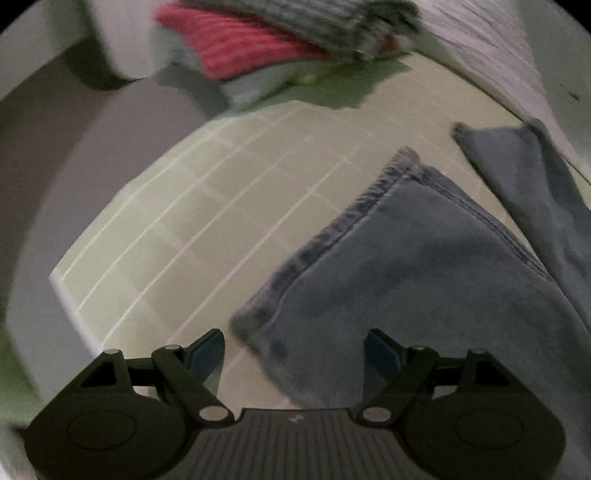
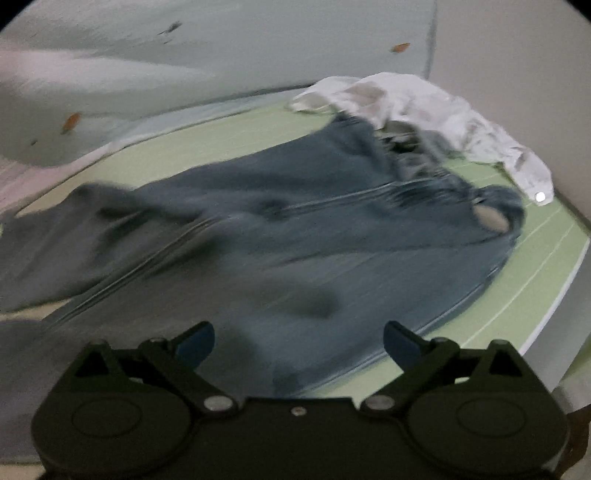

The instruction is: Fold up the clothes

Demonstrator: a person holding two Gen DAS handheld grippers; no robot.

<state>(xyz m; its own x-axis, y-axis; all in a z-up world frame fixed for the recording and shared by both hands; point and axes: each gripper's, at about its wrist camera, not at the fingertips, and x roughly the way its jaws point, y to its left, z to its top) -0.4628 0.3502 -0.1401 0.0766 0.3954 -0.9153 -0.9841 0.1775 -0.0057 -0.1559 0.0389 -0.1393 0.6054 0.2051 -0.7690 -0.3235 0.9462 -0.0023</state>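
Note:
A pair of blue jeans (image 2: 295, 236) lies spread across the green cutting mat (image 2: 546, 258), waistband toward the far right. In the left wrist view one hemmed leg end (image 1: 406, 266) points up the mat (image 1: 221, 206), and a second leg end (image 1: 524, 166) lies beyond it on the right. My left gripper (image 1: 294, 354) is open just above the near corner of that leg, nothing between its fingers. My right gripper (image 2: 299, 341) is open too, hovering over the denim near the front edge. Both views are blurred by motion.
A crumpled white garment (image 2: 424, 110) lies at the mat's far right, past the jeans. A stack of folded clothes, red (image 1: 240, 44) under grey knit (image 1: 314, 18), sits at the mat's far end. White bedding (image 2: 110, 74) rises behind.

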